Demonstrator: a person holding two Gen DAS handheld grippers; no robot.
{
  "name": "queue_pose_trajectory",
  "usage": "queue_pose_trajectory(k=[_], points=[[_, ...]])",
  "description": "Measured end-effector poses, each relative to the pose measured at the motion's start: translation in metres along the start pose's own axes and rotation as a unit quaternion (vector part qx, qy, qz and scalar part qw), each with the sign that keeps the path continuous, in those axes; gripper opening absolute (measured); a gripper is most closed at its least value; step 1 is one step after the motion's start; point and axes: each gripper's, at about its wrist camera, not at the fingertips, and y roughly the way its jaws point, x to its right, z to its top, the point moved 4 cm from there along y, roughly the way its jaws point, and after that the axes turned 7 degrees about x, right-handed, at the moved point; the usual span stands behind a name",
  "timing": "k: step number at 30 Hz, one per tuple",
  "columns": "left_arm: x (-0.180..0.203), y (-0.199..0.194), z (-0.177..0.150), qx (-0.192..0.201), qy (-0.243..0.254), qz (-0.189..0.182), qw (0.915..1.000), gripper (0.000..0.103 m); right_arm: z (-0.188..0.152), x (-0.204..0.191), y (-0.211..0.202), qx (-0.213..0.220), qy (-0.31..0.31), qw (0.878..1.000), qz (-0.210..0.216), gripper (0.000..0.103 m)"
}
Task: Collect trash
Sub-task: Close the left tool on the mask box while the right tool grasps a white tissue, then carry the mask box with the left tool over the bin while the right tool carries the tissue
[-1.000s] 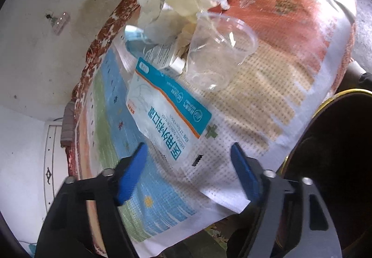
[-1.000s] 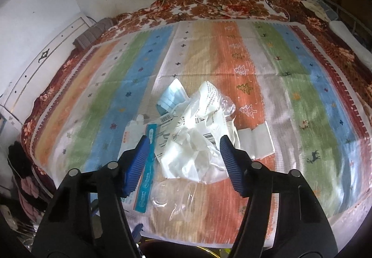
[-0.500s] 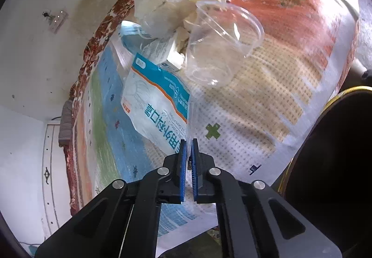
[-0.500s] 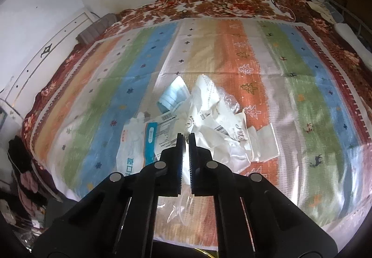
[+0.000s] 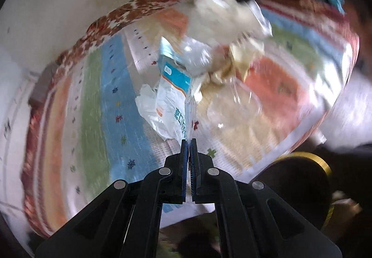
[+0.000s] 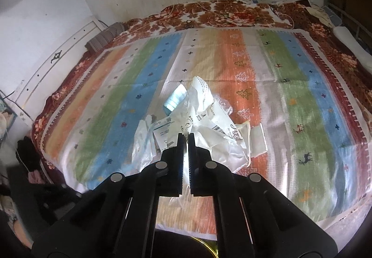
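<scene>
L gripper: jaws pinch mask pack edge, to bin it. R gripper: jaws clamp white wrapper, lifting off bed.

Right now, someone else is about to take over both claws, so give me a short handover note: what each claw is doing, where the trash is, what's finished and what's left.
Left claw: shut on the edge of the white-and-teal printed plastic packet.
Right claw: shut on the crumpled white plastic bag with black print.
Both pieces are part of the pile on the striped multicoloured mat. The clear plastic cup, the light blue pack and the flat white wrapper lie there too.
The black bin with a gold rim stands just off the mat's near edge.
Done: both grips. Nothing visibly binned.
Left: carry both pieces to the bin, then collect the rest.
</scene>
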Motion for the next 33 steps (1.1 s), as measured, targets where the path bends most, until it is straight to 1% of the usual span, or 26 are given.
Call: queue_pose_trajectory(k=[5,8,11,15,16,18,20,22,26,28,33], points=[[-0.011,-0.019,0.008,0.013,-0.064,-0.035,0.9973,0.002,-0.003,-0.004,-0.012,0.005,-0.005,1.0,0.0,0.003],[-0.019,-0.03,0.012,0.021,-0.1,-0.059,0.993,0.001,-0.005,-0.011,-0.022,0.008,-0.013,1.0,0.005,0.003],[-0.019,-0.042,0.015,0.026,-0.121,-0.075,0.9895,0.001,-0.008,-0.018,-0.034,0.012,-0.029,0.999,0.002,0.003],[-0.023,-0.056,0.016,0.028,-0.148,-0.092,0.9843,0.001,-0.012,-0.02,-0.047,0.015,-0.034,0.999,-0.001,0.003],[-0.024,-0.059,0.015,0.028,-0.157,-0.095,0.9825,0.001,-0.014,-0.02,-0.05,0.015,-0.035,0.999,0.0,0.003],[-0.029,-0.065,0.012,0.024,-0.187,-0.11,0.9758,0.001,-0.018,-0.02,-0.057,0.017,-0.035,0.999,0.001,0.003],[-0.033,-0.072,0.009,0.028,-0.206,-0.122,0.9707,0.001,-0.022,-0.022,-0.063,0.016,-0.037,0.999,0.005,0.003],[-0.035,-0.082,0.007,0.037,-0.222,-0.137,0.9648,0.001,-0.028,-0.026,-0.072,0.017,-0.04,0.999,0.012,0.003],[-0.038,-0.097,0.002,0.045,-0.245,-0.156,0.9557,0.001,-0.04,-0.038,-0.09,0.02,-0.054,0.998,0.025,0.003],[-0.038,-0.102,-0.002,0.046,-0.26,-0.168,0.9498,0.001,-0.045,-0.042,-0.095,0.023,-0.063,0.998,0.021,0.003],[-0.032,-0.112,-0.014,0.047,-0.272,-0.179,0.9442,0.001,-0.058,-0.049,-0.106,0.025,-0.071,0.997,0.02,0.003]])
